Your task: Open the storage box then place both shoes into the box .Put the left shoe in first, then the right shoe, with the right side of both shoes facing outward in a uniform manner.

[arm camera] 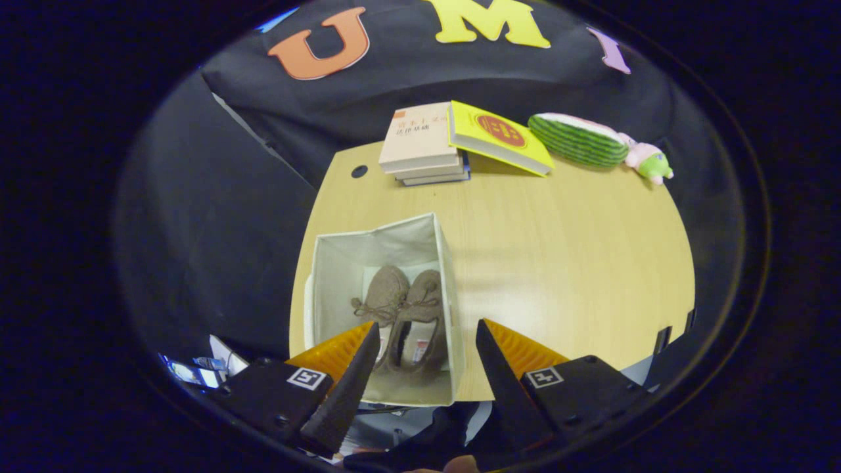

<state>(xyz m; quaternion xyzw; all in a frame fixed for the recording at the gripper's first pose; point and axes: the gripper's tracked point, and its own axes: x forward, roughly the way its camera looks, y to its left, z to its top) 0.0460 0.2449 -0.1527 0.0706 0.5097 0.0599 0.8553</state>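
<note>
A pale fabric storage box (443, 263) stands open at the near left part of the wooden table (565, 249). Two brown lace-up shoes lie side by side on its floor, toes pointing away from me: one shoe (384, 295) on the left, the other shoe (420, 315) on the right. My gripper (427, 332) hangs above the box's near end, open, with nothing between its fingers. The left fingertip (364, 348) covers the heel of the left-hand shoe.
At the table's far side lie a stack of books (420, 141), a yellow book (499, 136) leaning on it, a watermelon-slice plush (578, 139) and a small pink-and-green plush toy (647, 161). A round cable hole (359, 171) sits near the far left corner.
</note>
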